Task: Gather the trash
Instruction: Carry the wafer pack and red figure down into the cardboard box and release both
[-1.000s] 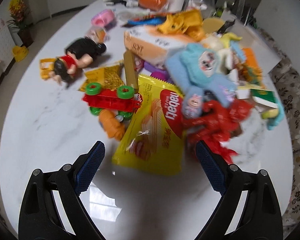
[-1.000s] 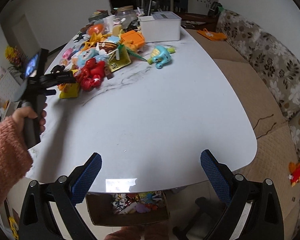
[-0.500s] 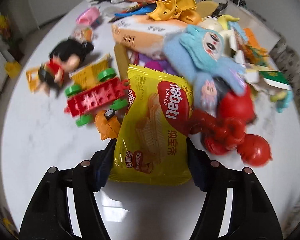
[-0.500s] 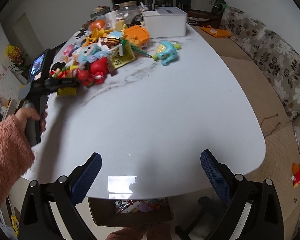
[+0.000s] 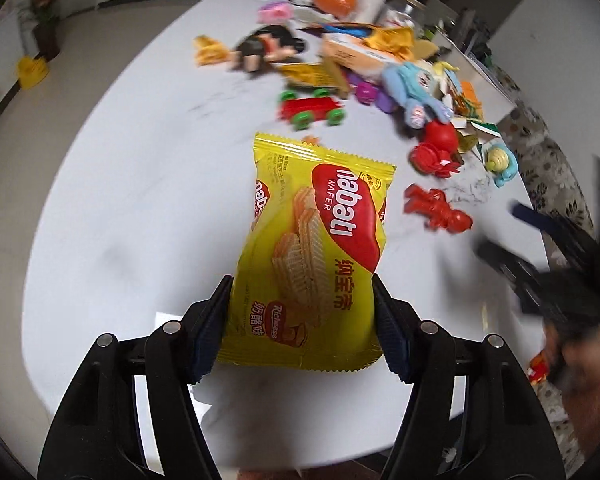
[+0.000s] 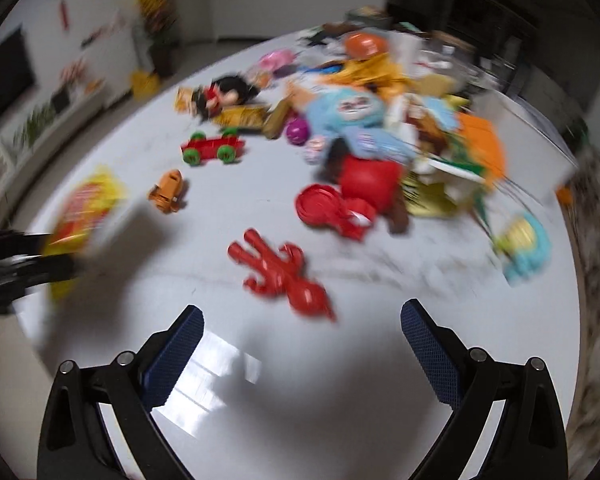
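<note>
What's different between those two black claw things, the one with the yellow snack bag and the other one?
The left gripper is clamped on the yellow wafer bag; the right gripper holds nothing. The left gripper's jaws press the bag's sides, while the right gripper's stand wide apart over the bare white table. Both have black arms with blue textured pads and point down at the table.

Right view motion-blurred: toy pile point(image 6: 380, 92) indistinct, yellow packet point(image 6: 86, 216) smeared. Left view: right gripper point(image 5: 540, 264) blurred, jaw state unreadable there; pile point(image 5: 380, 60) soft.
</note>
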Motion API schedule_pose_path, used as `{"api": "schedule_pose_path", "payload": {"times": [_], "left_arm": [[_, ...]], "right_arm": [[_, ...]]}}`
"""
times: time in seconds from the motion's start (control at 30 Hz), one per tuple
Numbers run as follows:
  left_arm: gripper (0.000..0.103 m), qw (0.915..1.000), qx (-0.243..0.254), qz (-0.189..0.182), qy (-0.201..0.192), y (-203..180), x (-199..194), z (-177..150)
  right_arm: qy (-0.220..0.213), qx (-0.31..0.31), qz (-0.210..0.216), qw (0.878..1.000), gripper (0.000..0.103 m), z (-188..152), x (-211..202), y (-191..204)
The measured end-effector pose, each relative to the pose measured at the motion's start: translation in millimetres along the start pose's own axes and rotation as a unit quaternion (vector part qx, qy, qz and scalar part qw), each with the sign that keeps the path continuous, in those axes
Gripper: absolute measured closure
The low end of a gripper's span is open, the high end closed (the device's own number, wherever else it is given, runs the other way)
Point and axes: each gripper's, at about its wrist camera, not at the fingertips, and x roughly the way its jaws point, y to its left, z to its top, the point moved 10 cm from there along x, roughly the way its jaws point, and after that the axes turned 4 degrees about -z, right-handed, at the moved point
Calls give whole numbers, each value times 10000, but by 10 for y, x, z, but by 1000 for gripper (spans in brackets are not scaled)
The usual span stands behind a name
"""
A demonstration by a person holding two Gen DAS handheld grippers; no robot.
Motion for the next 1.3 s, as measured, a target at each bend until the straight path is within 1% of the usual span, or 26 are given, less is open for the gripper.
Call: {"api": "schedule_pose_path", "payload": {"times": [0.03, 0.07, 0.1, 0.13, 0.17, 0.2, 0.23, 0.33, 0.4, 0.47, 0.53, 0.57, 0.67, 0.7, 0.73, 0.83, 0.93, 0.97, 1.03, 1.07, 1.1, 1.17, 1.2, 1.23, 1.27, 1.3], "left_arm": [[39, 10000, -65, 22, 4, 63, -34, -57], [39, 9999, -167, -2, 5, 130, -103, -144], [39, 9997, -230, -24, -1, 181, -137, -177], [39, 9996, -273, -20, -14, 223, -170, -214], [39, 9996, -291, 6, -30, 278, -212, -265], [39, 9996, -296, 15, -41, 317, -252, -302], [39, 9995, -313, 14, -52, 343, -283, -331], [39, 9993, -368, -59, -41, 366, -378, -437], [39, 9995, -282, -114, -27, 313, -444, -514], [39, 9997, -103, -237, -8, 188, -532, -607], [39, 9992, 117, -389, 48, 25, -620, -750], [39, 9990, 173, -416, 58, -23, -650, -809], [39, 9973, 317, -615, 238, -230, -743, -1074], [39, 9966, 343, -688, 294, -291, -764, -1168], [39, 9958, 391, -746, 364, -352, -773, -1258], [39, 9924, 587, -846, 675, -482, -723, -1617], [39, 9863, 596, -956, 1204, -527, -517, -2059], [39, 9831, 567, -987, 1436, -515, -380, -2263], [39, 9801, 578, -918, 1663, -472, -172, -2504], [39, 9774, 533, -889, 1841, -417, 35, -2676], [39, 9760, 483, -836, 1951, -367, 191, -2786], [39, 9727, 322, -769, 2166, -257, 588, -3004], [39, 9724, 314, -632, 2224, -179, 874, -3102], [39, 9714, 334, -482, 2303, -106, 1147, -3185], [39, 9699, 303, -354, 2390, -48, 1357, -3254], [39, 9681, 225, -225, 2486, 25, 1559, -3322]], "right_arm": [[121, -49, 4, 9999, 15, 52, 128, 24], [255, -32, 75, 9996, 18, 70, 225, 40], [380, -5, 180, 9991, 24, 76, 299, 53], [573, 10, 328, 9978, 31, 60, 389, 77], [765, -35, 357, 9964, 35, 35, 475, 77], [871, -50, 414, 9953, 44, 5, 512, 89], [824, 4, 489, 9954, 46, 12, 489, 81], [921, 310, 820, 9919, 46, -82, 362, 102], [824, 486, 959, 9908, 47, -164, 161, 128], [696, 678, 1193, 9881, 47, -217, -60, 143], [526, 878, 1449, 9841, 47, -330, -377, 196], [427, 947, 1559, 9823, 47, -432, -579, 226], [323, 1071, 1805, 9772, 47, -723, -965, 290], [346, 1113, 1836, 9761, 47, -921, -1124, 308], [379, 1132, 1867, 9751, 47, -1032, -1192, 314], [659, 1243, 1910, 9715, 47, -1486, -1282, 396], [1091, 1311, 1772, 9693, 47, -2095, -1294, 501], [1204, 1350, 1774, 9674, 47, -2277, -1286, 535], [1467, 1413, 1595, 9659, 46, -2683, -1120, 597], [1570, 1479, 1554, 9640, 46, -2805, -1008, 616], [1686, 1603, 1530, 9605, 46, -2994, -836, 649], [1820, 1669, 1330, 9599, 46, -3261, -518, 673], [1920, 1749, 1295, 9569, 46, -3395, -302, 694], [2033, 1818, 1135, 9554, 45, -3562, -10, 697], [2148, 1883, 1043, 9526, 43, -3690, 213, 696], [2323, 1913, 964, 9488, 31, -3818, 438, 710]]}}
